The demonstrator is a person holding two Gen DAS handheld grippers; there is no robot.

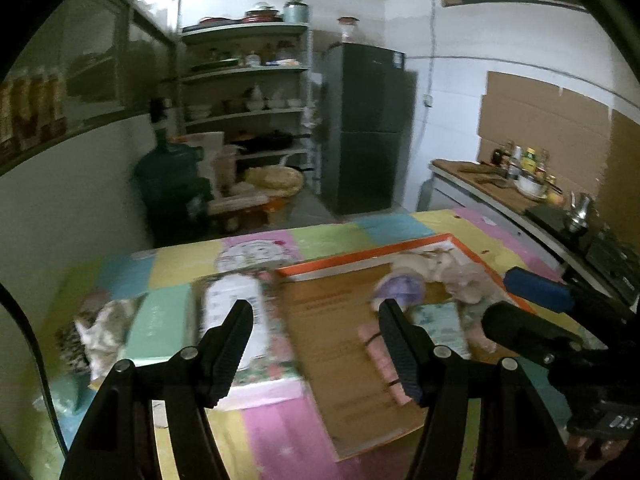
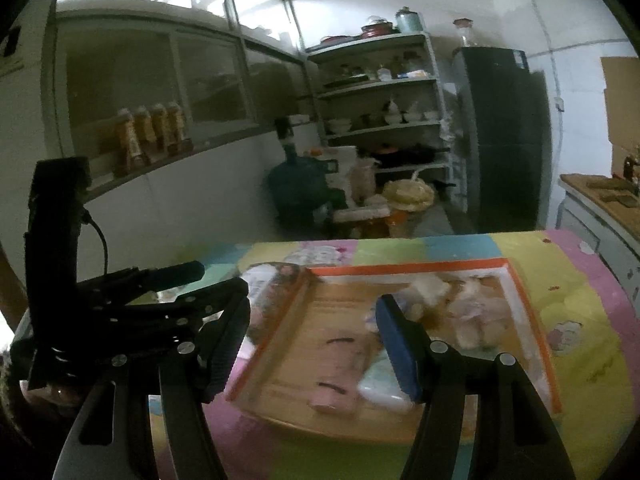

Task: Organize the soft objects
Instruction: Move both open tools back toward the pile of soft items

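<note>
Left gripper (image 1: 316,344): seen from its own camera, the two black fingers stand wide apart with nothing between them; it hangs above the table, over the seam where the floral box meets the cardboard tray; in the right wrist view it shows at the left edge (image 2: 200,276), fingers likewise spread.

Right gripper (image 2: 316,344): fingers parted and empty; one finger carries a blue pad; it hovers over the near half of the tray; in the left wrist view its blue-tipped finger shows at the right (image 1: 538,286).

Cardboard tray (image 2: 532,320): shallow, orange-edged, lying flat on the table mat; it holds all the soft things listed below.

Pink roll (image 2: 340,368): a rolled pink cloth bound by two dark bands; it lies in the near part of the tray, between the right gripper's fingers as that camera sees it, but untouched.

Pale blue packet (image 2: 380,380): just beside the pink roll, on its right.

Purple soft item (image 1: 400,290): round, near the tray's middle; blurred.

Cream plush toys (image 2: 472,316): heaped at the far right of the tray; shapes unclear.

Floral box (image 1: 256,344): left of the tray, touching its edge; a mint-green box (image 1: 160,328) lies beside it.

Table mat (image 2: 580,340): patchwork of pink, yellow, green and blue squares.

Background: refrigerator (image 1: 368,128); shelf rack of dishes (image 1: 244,92); water jug (image 1: 172,176).
</note>
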